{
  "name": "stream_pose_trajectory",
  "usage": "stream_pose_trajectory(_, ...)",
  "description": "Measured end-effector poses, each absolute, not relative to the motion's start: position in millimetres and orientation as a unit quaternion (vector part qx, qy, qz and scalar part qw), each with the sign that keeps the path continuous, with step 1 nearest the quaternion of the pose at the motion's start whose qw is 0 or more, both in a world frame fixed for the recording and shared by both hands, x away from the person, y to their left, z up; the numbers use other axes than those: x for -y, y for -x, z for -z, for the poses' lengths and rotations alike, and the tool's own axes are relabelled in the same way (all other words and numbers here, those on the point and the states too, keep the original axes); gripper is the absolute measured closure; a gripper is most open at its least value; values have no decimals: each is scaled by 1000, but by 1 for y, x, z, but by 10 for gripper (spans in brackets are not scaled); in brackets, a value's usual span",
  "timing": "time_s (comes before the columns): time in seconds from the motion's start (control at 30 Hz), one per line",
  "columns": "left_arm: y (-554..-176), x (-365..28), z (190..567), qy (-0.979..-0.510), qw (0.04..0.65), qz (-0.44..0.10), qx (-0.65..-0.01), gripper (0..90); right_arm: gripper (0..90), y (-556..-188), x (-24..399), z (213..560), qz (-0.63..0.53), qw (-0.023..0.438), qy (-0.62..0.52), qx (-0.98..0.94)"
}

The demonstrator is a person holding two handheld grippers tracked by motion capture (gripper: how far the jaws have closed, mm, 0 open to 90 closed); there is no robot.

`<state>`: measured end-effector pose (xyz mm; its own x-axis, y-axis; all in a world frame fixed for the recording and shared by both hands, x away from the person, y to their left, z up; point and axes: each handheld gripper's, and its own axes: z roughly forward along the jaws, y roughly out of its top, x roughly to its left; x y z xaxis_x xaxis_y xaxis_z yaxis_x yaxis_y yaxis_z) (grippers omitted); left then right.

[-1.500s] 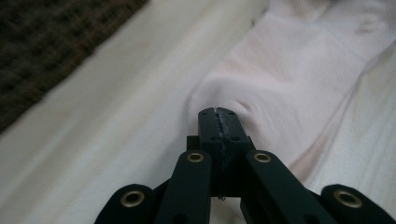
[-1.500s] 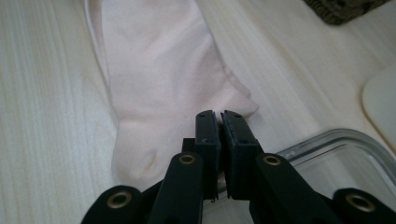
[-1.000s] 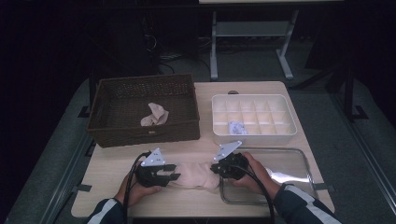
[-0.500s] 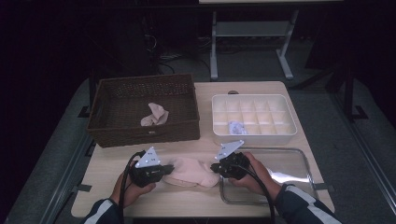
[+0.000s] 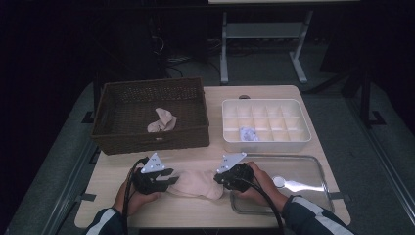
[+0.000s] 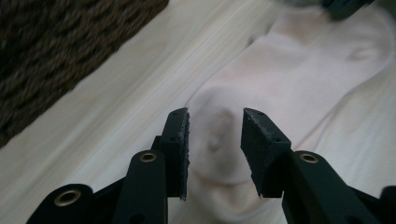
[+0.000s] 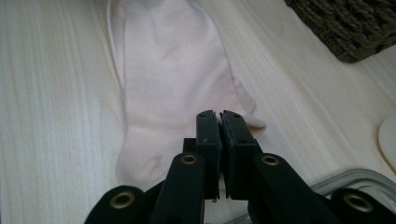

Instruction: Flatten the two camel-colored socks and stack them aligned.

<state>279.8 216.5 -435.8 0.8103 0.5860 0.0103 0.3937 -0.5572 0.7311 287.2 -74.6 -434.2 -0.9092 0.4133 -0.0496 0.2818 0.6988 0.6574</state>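
Reopened just now, the left gripper's (image 6: pixel 212 135) jaws are parted astride one end of the pale pink sock (image 6: pixel 299 79), not pressing it. That sock is laid flat on the wooden surface (image 5: pixel 274 93), its other end pinched by the right gripper's (image 7: pixel 220 122) clenched jaws. Farther off, a wicker basket (image 5: pixel 122 137) is seen.

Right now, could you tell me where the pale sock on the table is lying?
In the high view the pale sock lies flat near the table's front edge, between the left gripper and right gripper, in front of the wicker basket.
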Motion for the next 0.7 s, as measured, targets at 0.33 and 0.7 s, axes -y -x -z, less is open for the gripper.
stream_pose_trajectory(0.33,-289,-195,453,-897,334,-117,-264,821,855,-287,74,437,-330,98,-181,-921)
stream_pose_trajectory(0.7,-271,-206,425,-894,351,-134,-245,861,857,-288,76,428,-350,104,-188,-912)
